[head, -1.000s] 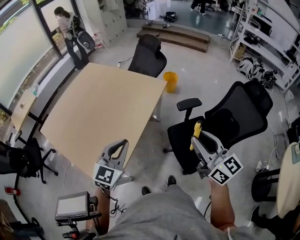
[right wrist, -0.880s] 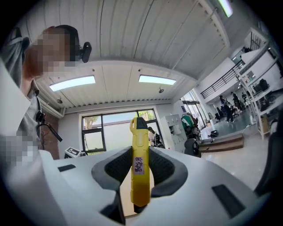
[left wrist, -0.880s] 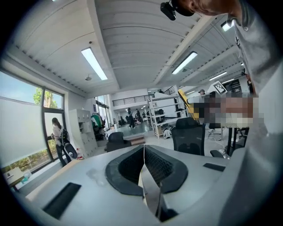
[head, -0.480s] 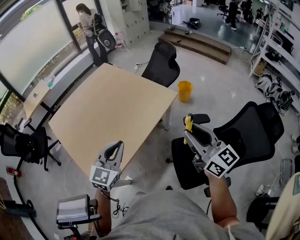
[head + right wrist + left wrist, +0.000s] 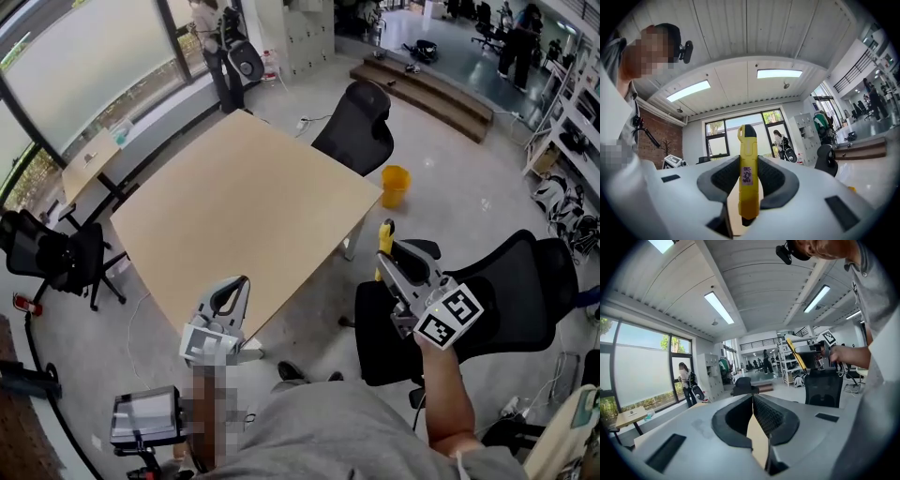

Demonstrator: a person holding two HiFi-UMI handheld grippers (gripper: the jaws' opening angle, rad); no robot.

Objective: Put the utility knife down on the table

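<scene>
Your right gripper (image 5: 748,166) clamps the yellow utility knife (image 5: 746,140), its lower end hidden inside the jaws, beyond the right edge of the table (image 5: 234,216). Your left gripper (image 5: 753,398) is closed and empty.

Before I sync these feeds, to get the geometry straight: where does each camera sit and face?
Head view: on the person's head, facing steeply down at the table; shows shirt, left gripper, right gripper.
Left gripper view: on that gripper, looking along its shut jaws toward a black chair; torso at right.
Right gripper view: on that gripper, looking along jaws shut on the utility knife toward windows; shirt at left.
Shared: head and left gripper views both show the right gripper holding the utility knife.
</scene>
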